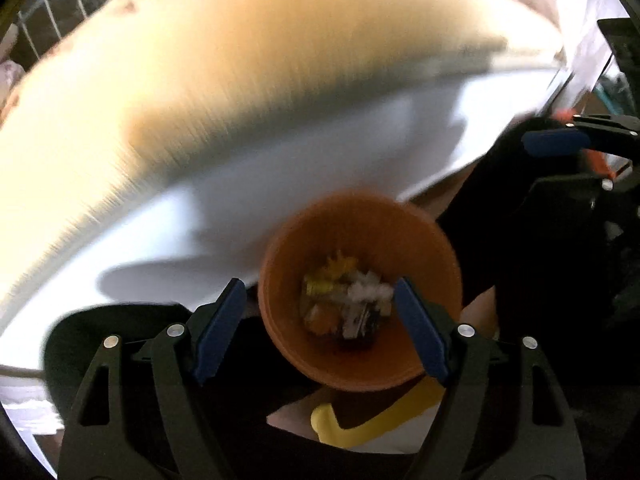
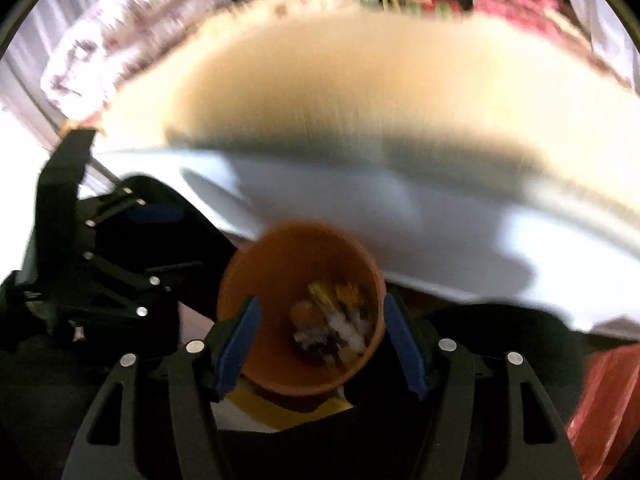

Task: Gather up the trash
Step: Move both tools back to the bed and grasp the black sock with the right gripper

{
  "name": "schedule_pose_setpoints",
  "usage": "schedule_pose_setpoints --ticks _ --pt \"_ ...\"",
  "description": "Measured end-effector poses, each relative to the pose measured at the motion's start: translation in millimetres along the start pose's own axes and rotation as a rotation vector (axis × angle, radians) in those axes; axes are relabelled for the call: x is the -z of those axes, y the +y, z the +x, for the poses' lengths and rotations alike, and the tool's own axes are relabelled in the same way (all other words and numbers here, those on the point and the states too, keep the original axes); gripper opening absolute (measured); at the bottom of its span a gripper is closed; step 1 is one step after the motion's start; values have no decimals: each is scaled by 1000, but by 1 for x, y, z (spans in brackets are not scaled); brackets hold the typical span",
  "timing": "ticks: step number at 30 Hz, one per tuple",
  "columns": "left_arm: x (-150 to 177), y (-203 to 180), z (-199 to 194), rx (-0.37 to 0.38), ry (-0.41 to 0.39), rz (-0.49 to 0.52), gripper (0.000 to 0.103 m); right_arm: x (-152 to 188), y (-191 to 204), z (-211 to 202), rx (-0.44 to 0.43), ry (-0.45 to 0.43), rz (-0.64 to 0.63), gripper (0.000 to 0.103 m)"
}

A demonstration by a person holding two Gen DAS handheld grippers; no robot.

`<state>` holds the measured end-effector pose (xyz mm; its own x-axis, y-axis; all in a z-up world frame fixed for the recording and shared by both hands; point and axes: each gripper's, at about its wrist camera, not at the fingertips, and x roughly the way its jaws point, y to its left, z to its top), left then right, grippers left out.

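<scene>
A round orange bin [image 1: 360, 232] stands below the edge of a white tabletop [image 1: 320, 168], and both views look down into it. Mixed trash [image 1: 344, 300] lies at its bottom: yellow, white and orange scraps. My left gripper [image 1: 318, 292] hangs open above the bin's mouth, its blue pads apart with nothing between them. In the right wrist view my right gripper [image 2: 320, 304] is also open over the bin [image 2: 288, 256] and its trash [image 2: 332, 320], holding nothing. Each gripper shows at the edge of the other's view. Both pictures are streaked with motion blur.
A tan mat [image 1: 260, 52] covers the far part of the white table. A yellow and white item [image 1: 360, 428] lies on the floor under the bin. A red plastic bag [image 2: 608, 408] sits at the lower right. Patterned fabric [image 2: 120, 24] is heaped at the back left.
</scene>
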<state>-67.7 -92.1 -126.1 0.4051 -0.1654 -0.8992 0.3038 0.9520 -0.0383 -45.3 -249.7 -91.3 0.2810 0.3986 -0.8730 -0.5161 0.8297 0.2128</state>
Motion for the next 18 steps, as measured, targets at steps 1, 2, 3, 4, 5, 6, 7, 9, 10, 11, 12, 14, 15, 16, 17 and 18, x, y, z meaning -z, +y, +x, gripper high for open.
schedule_pose_setpoints --ticks 1,2,3,4,5,6,7,9,10,11,12,14,15,16,17,18 --pt "-7 3 -13 0 -36 -2 75 -12 -1 -16 -2 -39 -13 63" --pt "-14 5 -25 -2 -69 -5 75 -18 -8 -25 -7 -59 -17 63" --pt "-21 7 -36 -7 -101 -13 76 -29 -10 -31 -12 -83 -19 63" --pt "-29 10 -44 -11 -130 -22 79 -46 -14 -41 -12 -119 -16 63" --pt "-35 12 -51 -13 -151 -31 81 -59 -18 -49 -9 -148 -11 63" --pt "-44 17 -60 -12 -184 -46 81 -74 -24 -56 -4 -175 -4 63" --pt "-51 19 -65 -9 -203 -57 81 -86 -28 -58 3 -198 -4 63" --pt "-66 22 -70 -15 -242 -83 81 -112 -39 -63 25 -243 -13 63" --pt "-74 27 -72 -21 -263 -102 81 -130 -45 -63 45 -261 -13 63" --pt "-80 30 -72 -22 -274 -117 81 -147 -55 -63 63 -277 -2 63" --pt "-87 33 -73 -23 -281 -134 81 -159 -63 -60 75 -293 12 63" --pt "-99 41 -68 -16 -290 -178 81 -190 -82 -53 103 -317 47 63" --pt "-100 43 -68 -8 -291 -190 81 -207 -92 -46 132 -327 64 63" --pt "-104 48 -63 -3 -290 -206 81 -218 -96 -41 151 -330 70 63" --pt "-107 50 -60 -5 -288 -216 81 -232 -103 -32 176 -333 78 63" --pt "-107 53 -58 -6 -285 -219 81 -239 -107 -27 190 -333 83 64"
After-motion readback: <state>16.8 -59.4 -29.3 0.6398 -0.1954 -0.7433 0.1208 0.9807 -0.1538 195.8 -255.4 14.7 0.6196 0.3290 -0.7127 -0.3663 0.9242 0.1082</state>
